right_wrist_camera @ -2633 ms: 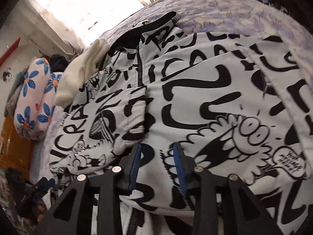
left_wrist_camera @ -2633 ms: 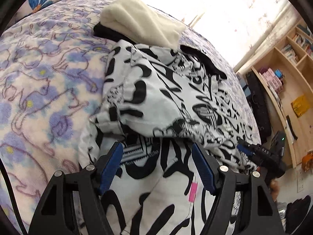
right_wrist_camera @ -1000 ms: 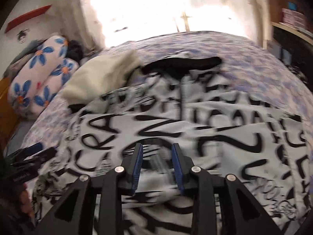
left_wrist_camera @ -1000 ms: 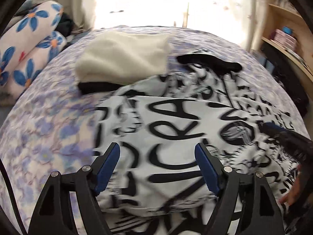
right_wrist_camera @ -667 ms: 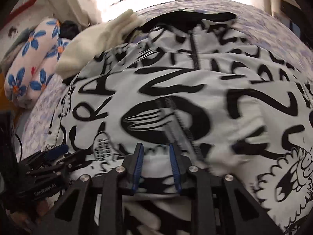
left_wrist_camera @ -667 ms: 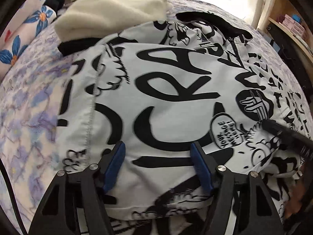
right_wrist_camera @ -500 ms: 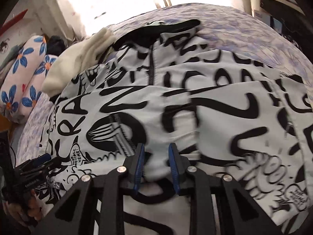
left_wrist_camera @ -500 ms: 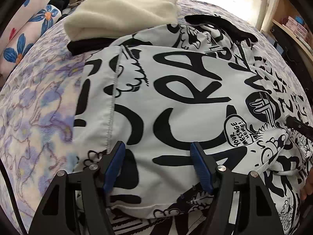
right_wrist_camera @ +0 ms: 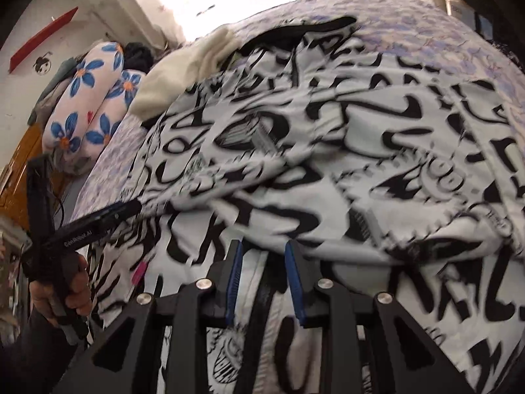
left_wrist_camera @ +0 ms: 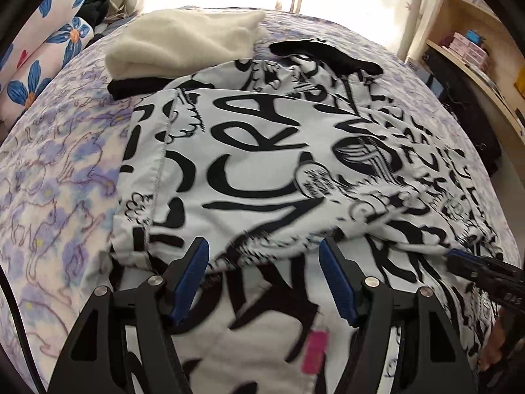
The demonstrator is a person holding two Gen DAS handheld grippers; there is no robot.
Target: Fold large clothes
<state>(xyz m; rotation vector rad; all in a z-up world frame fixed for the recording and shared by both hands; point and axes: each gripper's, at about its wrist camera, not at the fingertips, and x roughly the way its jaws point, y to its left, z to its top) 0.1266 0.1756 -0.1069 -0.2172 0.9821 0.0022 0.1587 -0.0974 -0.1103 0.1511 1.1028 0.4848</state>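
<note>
A white jacket with black graffiti print [left_wrist_camera: 262, 151] [right_wrist_camera: 328, 170] lies on the bed, its lower part folded up over the body. That fold's edge runs across just beyond both pairs of fingertips. My left gripper [left_wrist_camera: 262, 244] hovers over the lower layer, open wide, with a pink tag [left_wrist_camera: 315, 348] below it. My right gripper [right_wrist_camera: 262, 246] stands open with a narrow gap, showing only the lower layer and its zipper. From the side, the right gripper [left_wrist_camera: 459, 262] and the left gripper [right_wrist_camera: 131, 208] each reach the fold's edge.
A purple floral blanket [left_wrist_camera: 59, 180] covers the bed. A folded cream garment [left_wrist_camera: 183, 39] on a black one [left_wrist_camera: 137, 85] lies behind the jacket. Flowered pillows [left_wrist_camera: 42, 55] sit at the far left, wooden shelves [left_wrist_camera: 475, 49] at the right. A hand [right_wrist_camera: 65, 292] holds the left gripper.
Both grippers came down onto the jacket, then drew back toward the near hem. The fold that lay between the fingers now ends at their tips, and the pink tag shows again.
</note>
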